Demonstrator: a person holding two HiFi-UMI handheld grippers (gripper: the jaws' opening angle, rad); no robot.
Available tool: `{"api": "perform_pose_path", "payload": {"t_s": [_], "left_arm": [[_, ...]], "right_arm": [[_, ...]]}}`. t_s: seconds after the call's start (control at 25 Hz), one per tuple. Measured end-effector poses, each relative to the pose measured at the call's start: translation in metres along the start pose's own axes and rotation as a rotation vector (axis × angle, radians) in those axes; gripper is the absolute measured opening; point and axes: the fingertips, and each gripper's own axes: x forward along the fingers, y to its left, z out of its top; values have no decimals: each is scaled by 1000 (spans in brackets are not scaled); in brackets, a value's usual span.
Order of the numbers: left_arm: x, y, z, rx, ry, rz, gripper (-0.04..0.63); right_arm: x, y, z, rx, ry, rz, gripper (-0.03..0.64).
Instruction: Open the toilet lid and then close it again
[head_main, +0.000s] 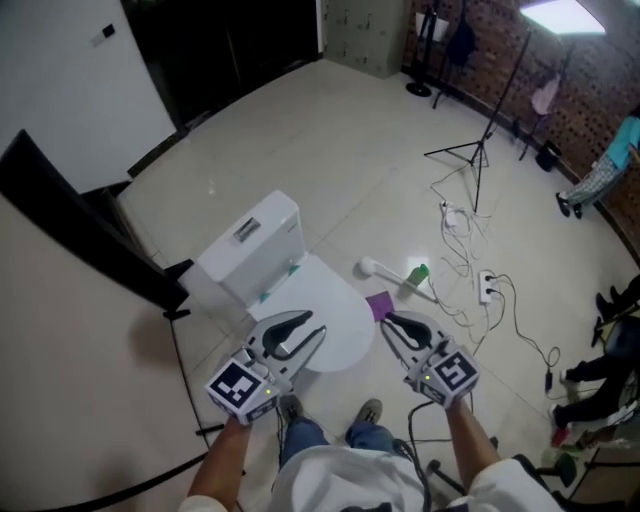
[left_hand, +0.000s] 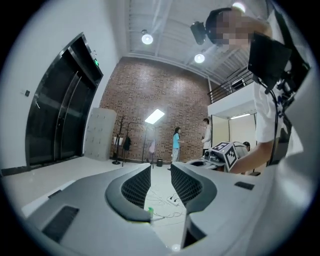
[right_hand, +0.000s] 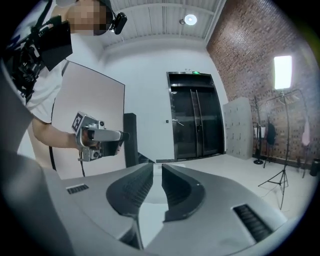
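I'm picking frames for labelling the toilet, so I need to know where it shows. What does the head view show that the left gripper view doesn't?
Only the head view: the toilet lid, which is down, the tank and a white long-handled tool lying on the floor.
Only the left gripper view: the ceiling lamps, the upper-floor railing and the camera on the person's head.
Both: the right gripper, the brick wall, the lit light panel and the power strip.

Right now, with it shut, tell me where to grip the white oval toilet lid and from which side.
Take the white oval toilet lid by its rounded front edge, coming from the near side, opposite the white boxy tank. It lies flat and seems hinged at the tank end, so that edge probably lifts easiest.
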Motion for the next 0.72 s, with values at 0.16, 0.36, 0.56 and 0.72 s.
{"api": "perform_pose_path", "payload": {"t_s": [0.16,0.36,0.56,0.72], "left_arm": [[-20,-10,28,-9,-47,-1,118],[-33,-26,30,-13,-56,-2,118],[-33,-22,28,-26,-66,5,118],[-31,-25,20,-28,-41,15,114]], "right_arm": [[2,26,20,-32,-12,40,57],[-1,51,17,-47,11,83,57],[7,53,17,-52,44,100,57],[5,54,18,-63,39,101,57]]}}
